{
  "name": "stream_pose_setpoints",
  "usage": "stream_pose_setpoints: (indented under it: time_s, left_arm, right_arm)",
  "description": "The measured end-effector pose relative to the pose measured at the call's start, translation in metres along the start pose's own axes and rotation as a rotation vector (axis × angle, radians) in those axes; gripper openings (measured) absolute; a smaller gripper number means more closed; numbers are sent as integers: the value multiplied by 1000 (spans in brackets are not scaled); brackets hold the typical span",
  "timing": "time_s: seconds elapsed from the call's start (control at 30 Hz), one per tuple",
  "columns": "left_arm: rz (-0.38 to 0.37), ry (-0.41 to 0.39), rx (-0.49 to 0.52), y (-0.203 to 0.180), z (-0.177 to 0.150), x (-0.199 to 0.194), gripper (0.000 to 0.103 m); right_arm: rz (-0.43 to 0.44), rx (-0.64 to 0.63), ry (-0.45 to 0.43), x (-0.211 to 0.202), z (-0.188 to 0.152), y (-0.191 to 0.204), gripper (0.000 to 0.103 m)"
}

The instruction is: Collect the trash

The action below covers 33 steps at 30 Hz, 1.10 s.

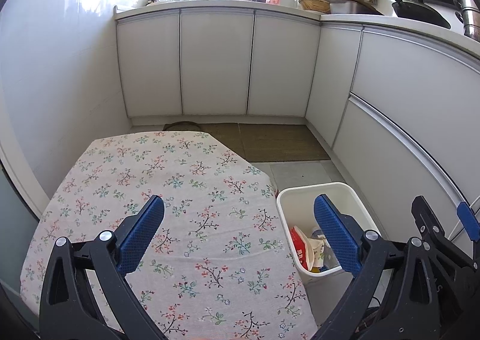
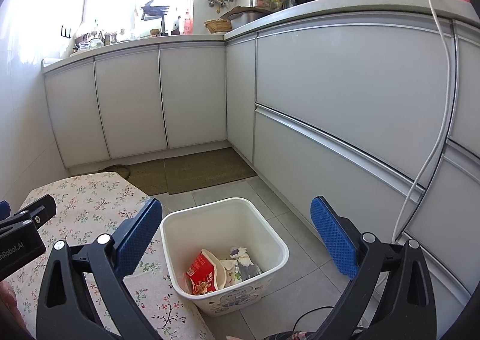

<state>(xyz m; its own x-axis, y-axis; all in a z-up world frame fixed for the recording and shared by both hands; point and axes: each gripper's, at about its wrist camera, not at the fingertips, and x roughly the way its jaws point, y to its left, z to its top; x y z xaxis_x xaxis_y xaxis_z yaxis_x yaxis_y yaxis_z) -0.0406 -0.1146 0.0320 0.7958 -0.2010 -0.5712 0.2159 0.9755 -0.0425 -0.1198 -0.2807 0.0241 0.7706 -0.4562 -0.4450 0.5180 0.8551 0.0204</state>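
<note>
**Both grippers empty, trash in bin**

Left gripper [image 1: 238, 230] spread wide, nothing between its blue pads, hovering over the floral table [image 1: 168, 190] and the bin's near edge. Right gripper [image 2: 237, 233] also spread wide, empty, above the bin [image 2: 270, 238]. White bin sits on the tile floor [image 2: 300, 280], touching or just beside the table's right edge. Trash inside at the bottom: red packet [image 2: 204, 272], crumpled white paper [image 2: 240, 254], some clear plastic. Tabletop bare. White cable [image 2: 435, 130] hangs down the cabinets [image 2: 345, 76] at right.

Floral tablecloth [image 1: 168, 190], woven floor mat [image 2: 207, 170] — white cabinets [image 1: 216, 64] behind.
</note>
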Motion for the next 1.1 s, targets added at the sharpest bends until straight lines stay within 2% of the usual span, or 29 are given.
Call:
stream_pose_setpoints:
  time_s: [0.4,0.7,0.8,0.87,1.1]
  left_arm:
    - [-12,-10,25,-4,-2,0,93]
    - [-47,-3,14,-3,-3,1,86]
    - [-38,-1,5,-2,-3,1,87]
    - [-27,7,1,-1,-2,3,97]
    - [-12,42,3,-1,-3,8,96]
  right_arm:
    - [-3,9,-5,-1,1,-1,96]
    - [-4,9,-6,-1,1,0,96]
    - [-3,11,-6,-1,1,-1,96]
    - [-4,11,-7,-1,1,-1,96]
    - [-7,13,-5,-1,1,-3,96]
